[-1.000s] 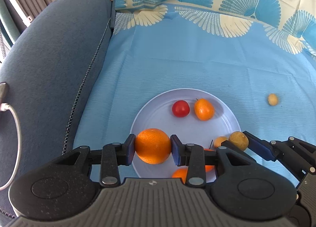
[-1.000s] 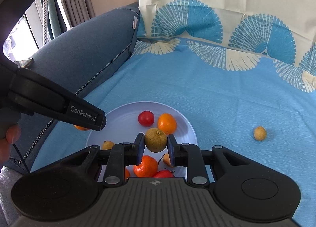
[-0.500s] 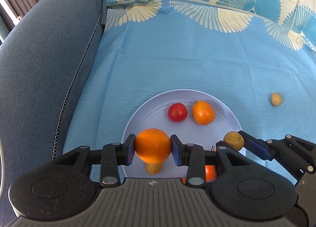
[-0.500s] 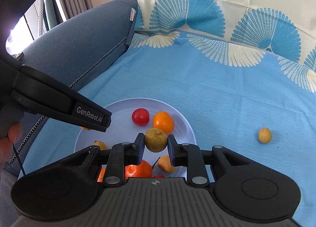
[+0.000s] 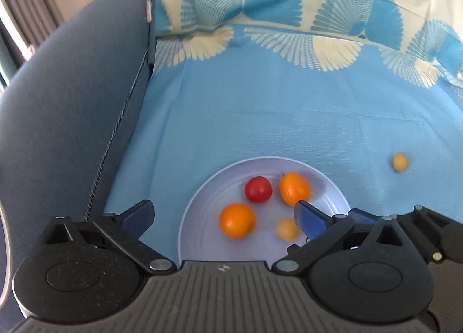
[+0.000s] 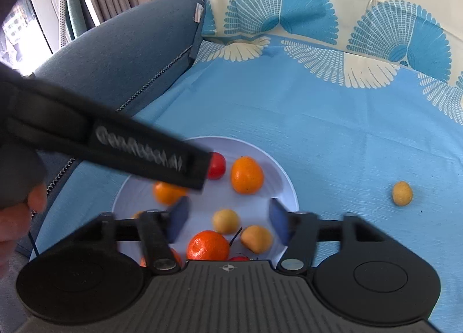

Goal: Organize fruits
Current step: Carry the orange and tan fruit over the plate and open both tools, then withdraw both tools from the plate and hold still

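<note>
Orange (image 5: 237,220) dropped onto plate (image 5: 199,211); both tools opening, empty; one fruit (image 5: 400,162) on cloth.

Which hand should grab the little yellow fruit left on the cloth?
Probably the right. The yellow fruit lies off the plate on the right tool side, and that tool's jaws are opening with nothing gripped.

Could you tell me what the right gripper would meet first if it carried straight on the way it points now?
Most likely the small yellow fruit lying on the white plate: it sits between the right gripper's opening jaws, untouched by either pad. Depth is unclear, so the gripper may land on the plate beside it.
</note>
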`<state>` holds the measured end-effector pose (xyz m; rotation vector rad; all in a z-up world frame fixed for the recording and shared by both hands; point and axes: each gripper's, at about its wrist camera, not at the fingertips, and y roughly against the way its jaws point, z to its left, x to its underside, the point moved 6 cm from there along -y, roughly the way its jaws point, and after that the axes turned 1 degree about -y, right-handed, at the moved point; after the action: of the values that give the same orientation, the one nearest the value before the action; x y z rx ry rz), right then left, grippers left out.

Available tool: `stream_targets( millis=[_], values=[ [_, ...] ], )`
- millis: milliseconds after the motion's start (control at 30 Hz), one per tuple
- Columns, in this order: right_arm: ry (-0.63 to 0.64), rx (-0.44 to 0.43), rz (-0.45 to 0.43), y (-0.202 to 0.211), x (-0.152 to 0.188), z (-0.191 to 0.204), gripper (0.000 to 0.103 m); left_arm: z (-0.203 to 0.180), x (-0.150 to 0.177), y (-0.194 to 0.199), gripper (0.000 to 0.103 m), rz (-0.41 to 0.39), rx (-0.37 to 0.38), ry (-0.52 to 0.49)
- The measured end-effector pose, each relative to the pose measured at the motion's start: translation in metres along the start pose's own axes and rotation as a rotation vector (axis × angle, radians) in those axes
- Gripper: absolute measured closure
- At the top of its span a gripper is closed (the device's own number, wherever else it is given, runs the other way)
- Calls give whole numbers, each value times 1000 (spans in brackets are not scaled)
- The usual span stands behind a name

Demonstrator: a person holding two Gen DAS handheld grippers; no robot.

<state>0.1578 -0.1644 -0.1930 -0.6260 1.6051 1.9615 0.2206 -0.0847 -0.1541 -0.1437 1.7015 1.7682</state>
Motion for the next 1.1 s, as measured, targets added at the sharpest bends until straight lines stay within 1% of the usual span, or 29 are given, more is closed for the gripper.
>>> stream_targets(
  millis=[33,167,267,400,567,667,800,1100],
  values=[
    [2,2,-4,2,1,0,36,0,1,2,0,9,-6,-2],
    [-8,10,-7,13,3,3,29,2,8,11,0,34,1,20],
    [-22,27,-11,24,6,5,22,7,16,21,0,37,7,40],
    [-40,52,-16,42,10,11,12,13,30,37,0,37,-4,53],
    [-20,85,-22,60,17,23,4,18,48,55,0,39,-28,55],
    [4,99,-5,66,20,28,3,21,57,64,0,47,-27,65],
    [4,112,21,72,27,32,1,23,63,75,0,41,-31,66],
    [5,112,6,93,31,39,1,25,68,91,0,29,-31,78]
  ],
)
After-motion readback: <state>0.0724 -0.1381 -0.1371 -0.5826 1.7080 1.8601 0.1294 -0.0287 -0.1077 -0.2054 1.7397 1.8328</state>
